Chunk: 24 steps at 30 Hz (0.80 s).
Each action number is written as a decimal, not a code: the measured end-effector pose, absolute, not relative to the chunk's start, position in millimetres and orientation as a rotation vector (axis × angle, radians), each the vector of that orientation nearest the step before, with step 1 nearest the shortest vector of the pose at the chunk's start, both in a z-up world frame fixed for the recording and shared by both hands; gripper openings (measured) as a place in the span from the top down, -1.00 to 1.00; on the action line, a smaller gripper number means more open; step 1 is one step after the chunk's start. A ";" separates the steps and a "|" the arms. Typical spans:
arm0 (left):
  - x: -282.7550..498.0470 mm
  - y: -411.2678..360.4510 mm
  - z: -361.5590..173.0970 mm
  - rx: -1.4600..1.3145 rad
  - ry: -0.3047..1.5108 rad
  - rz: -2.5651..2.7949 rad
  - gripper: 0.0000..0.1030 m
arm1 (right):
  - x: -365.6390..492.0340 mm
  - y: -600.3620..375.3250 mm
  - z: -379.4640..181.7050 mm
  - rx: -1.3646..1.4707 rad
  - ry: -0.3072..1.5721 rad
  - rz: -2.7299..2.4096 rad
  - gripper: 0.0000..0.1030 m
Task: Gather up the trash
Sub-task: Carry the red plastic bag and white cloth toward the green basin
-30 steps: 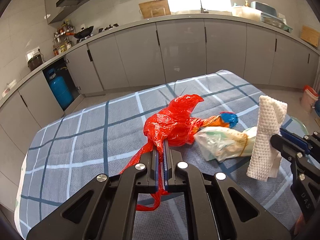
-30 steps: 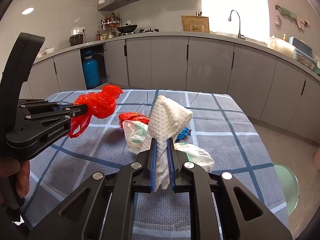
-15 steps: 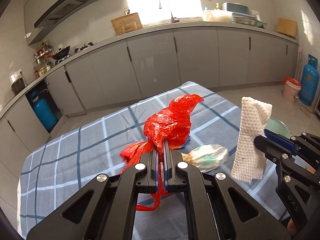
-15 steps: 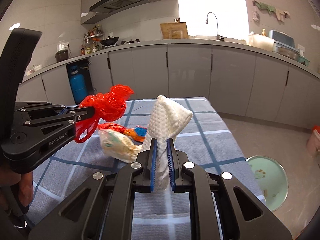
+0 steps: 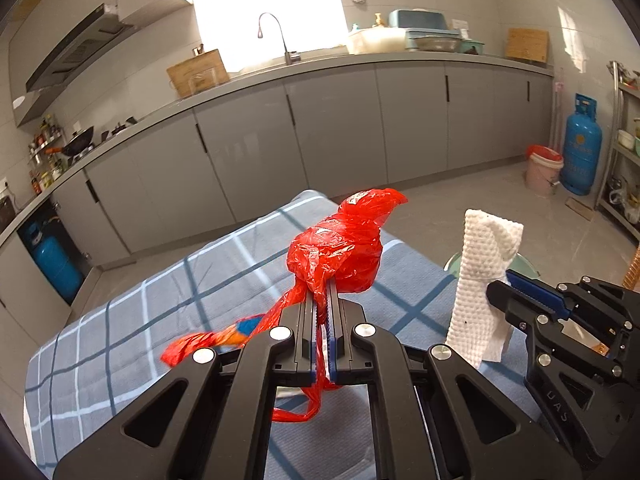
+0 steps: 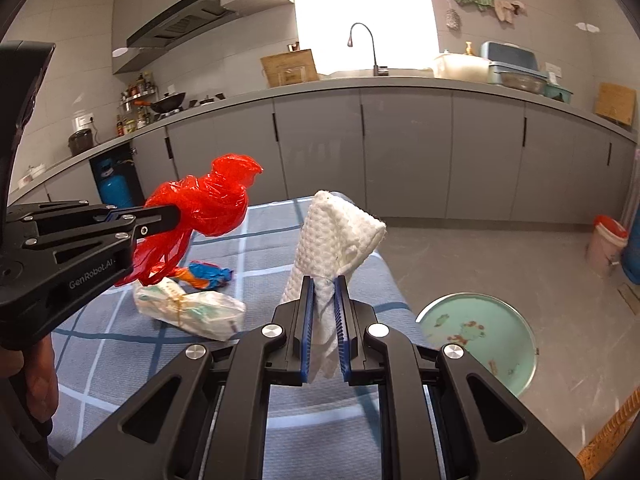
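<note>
Left tongs (image 5: 324,312) are clenched on the crumpled red plastic bag (image 5: 340,252), lifted clear of the checked worktop (image 5: 160,304); "GenRobot.AI" reads on their side. Below them, a clear bag of scraps (image 6: 192,312) and an orange-and-blue wrapper (image 6: 204,274) wait on the worktop. Right tongs (image 6: 324,304) are clamped on the white waffle-textured paper towel (image 6: 336,236). It looks like the carry stage, so next both loads need positioning over the green round bin (image 6: 516,344) down to the right before release.
</note>
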State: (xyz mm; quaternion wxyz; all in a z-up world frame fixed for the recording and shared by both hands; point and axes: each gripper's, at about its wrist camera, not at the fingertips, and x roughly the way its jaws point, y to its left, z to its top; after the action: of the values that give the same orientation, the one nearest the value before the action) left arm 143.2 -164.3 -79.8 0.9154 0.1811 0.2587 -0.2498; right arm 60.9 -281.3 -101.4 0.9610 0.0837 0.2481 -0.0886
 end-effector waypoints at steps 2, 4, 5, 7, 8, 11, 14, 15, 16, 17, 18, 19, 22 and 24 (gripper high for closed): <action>142.2 -173.9 -79.1 0.378 0.529 -0.531 0.90 | 59.4 -289.6 -102.5 0.179 0.502 -0.197 0.75; 141.8 -184.1 -78.4 0.386 0.522 -0.549 0.90 | 57.9 -297.1 -103.4 0.186 0.501 -0.214 0.75; 140.9 -188.9 -78.1 0.389 0.518 -0.556 0.90 | 56.5 -300.9 -103.9 0.190 0.501 -0.221 0.75; 140.6 -197.5 -77.3 0.392 0.514 -0.570 0.90 | 53.8 -308.6 -105.3 0.197 0.500 -0.238 0.75; 140.5 -202.2 -77.1 0.393 0.512 -0.579 0.90 | 53.2 -311.5 -105.1 0.198 0.500 -0.245 0.75; 138.9 -218.3 -78.0 0.400 0.506 -0.599 0.90 | 48.8 -324.8 -105.6 0.207 0.496 -0.272 0.75; 137.6 -229.7 -79.3 0.404 0.505 -0.618 0.90 | 44.8 -338.6 -105.6 0.212 0.492 -0.303 0.75; 137.6 -232.6 -79.3 0.406 0.504 -0.623 0.90 | 42.5 -342.8 -107.6 0.215 0.491 -0.311 0.75; 137.0 -235.8 -79.6 0.407 0.502 -0.629 0.90 | 41.2 -347.4 -108.7 0.218 0.491 -0.319 0.75; 136.5 -238.8 -80.1 0.409 0.502 -0.635 0.90 | 39.9 -351.2 -109.5 0.221 0.490 -0.328 0.75; 135.8 -243.3 -80.4 0.411 0.501 -0.642 0.90 | 38.7 -355.7 -110.1 0.225 0.490 -0.336 0.75; 135.2 -247.7 -80.7 0.414 0.500 -0.648 0.90 | 37.7 -359.7 -110.6 0.226 0.490 -0.345 0.75; 134.0 -260.0 -81.5 0.415 0.500 -0.665 0.90 | 34.9 -368.1 -110.6 0.229 0.488 -0.363 0.75; 133.3 -266.3 -83.3 0.417 0.502 -0.675 0.90 | 33.3 -372.8 -110.1 0.226 0.487 -0.371 0.75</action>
State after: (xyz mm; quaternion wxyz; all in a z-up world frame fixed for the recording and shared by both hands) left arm 133.3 -266.3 -83.3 0.8918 0.2011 0.2419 -0.3252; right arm 33.3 -372.8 -110.1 0.9472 0.1112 0.2393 -0.1824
